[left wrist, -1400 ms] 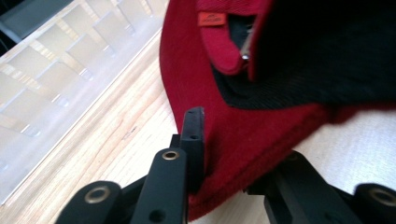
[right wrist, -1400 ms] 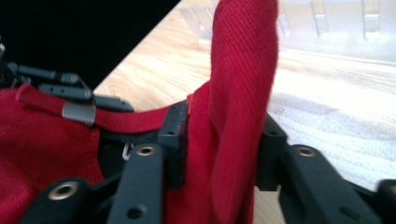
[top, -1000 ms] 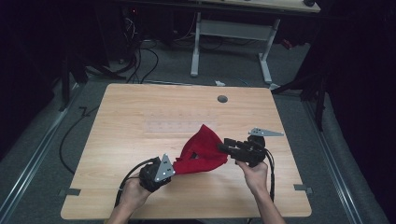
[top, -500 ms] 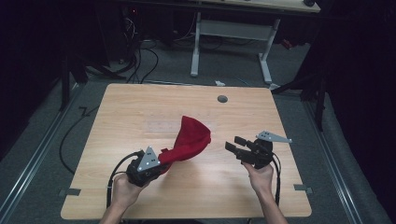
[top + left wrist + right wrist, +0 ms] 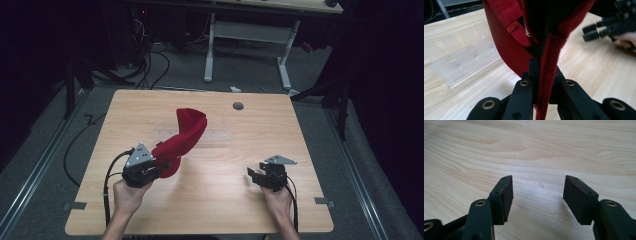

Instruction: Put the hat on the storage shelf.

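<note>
A red cloth (image 5: 185, 135) with a small sewn label (image 5: 512, 26) rises from my left gripper (image 5: 162, 167) and curls over above the wooden table (image 5: 310, 150). In the left gripper view the jaws are shut on the cloth's thick hem (image 5: 546, 82), at the left gripper (image 5: 544, 75). My right gripper (image 5: 255, 176) sits low over the table at the right, well apart from the cloth. Its jaws have just been opening. In the right gripper view the right gripper (image 5: 537, 192) stands open with bare wood between the pads (image 5: 507, 192).
A clear plastic patch (image 5: 192, 136) lies flat on the table's middle, under the cloth. A grey grommet (image 5: 238, 106) is set in the far part of the table. A white desk frame (image 5: 247, 35) stands behind, and cables (image 5: 80, 135) trail on the floor at the left.
The right gripper has let go of the cloth, opened, and dropped right and down toward the table. The left gripper has moved left and up, and the cloth now hangs from it alone.
</note>
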Motion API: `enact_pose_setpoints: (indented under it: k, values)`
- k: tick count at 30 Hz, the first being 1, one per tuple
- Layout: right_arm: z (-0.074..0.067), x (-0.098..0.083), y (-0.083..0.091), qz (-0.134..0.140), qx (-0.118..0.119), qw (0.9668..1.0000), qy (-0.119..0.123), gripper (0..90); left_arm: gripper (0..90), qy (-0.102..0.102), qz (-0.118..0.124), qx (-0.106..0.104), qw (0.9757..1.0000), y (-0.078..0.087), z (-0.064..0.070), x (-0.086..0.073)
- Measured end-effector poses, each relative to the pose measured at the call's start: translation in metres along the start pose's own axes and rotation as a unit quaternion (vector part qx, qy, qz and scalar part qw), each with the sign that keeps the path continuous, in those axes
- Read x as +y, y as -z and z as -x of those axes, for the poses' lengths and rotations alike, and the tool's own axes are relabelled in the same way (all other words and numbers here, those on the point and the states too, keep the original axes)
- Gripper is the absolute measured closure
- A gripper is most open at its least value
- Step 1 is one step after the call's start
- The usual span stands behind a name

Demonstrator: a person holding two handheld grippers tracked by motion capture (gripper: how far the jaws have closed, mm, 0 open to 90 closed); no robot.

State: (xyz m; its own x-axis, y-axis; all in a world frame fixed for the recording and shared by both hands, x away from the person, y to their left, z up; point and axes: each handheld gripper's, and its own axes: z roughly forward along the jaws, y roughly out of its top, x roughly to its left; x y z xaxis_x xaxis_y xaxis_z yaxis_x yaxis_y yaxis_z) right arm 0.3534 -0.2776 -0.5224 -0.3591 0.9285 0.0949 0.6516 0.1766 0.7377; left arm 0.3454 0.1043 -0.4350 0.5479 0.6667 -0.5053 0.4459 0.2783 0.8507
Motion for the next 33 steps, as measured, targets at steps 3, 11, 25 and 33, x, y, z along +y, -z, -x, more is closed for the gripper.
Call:
enact_pose_setpoints:
  k: [3, 11, 25, 33]
  values:
    - [0.0, -0.003, 0.001, 0.001, -0.017, 0.9998, 0.006, 40.2, 85.3, 0.005, 0.011, -0.007, 0.9999, 0.0, -0.001, 0.011]
    - [0.001, -0.009, -0.002, -0.007, -0.046, 0.9986, 0.025, 40.5, 85.3, 0.021, 0.026, -0.005, 0.9994, -0.007, -0.01, 0.026]
    - [-0.001, -0.01, -0.002, -0.008, -0.05, 0.9982, 0.031, 40.2, 85.3, 0.032, 0.048, 0.007, 0.9983, -0.023, -0.022, 0.056]
    - [-0.001, -0.01, -0.002, -0.008, -0.049, 0.9983, 0.032, 39.6, 85.3, 0.051, 0.063, 0.016, 0.9966, -0.037, -0.034, 0.069]
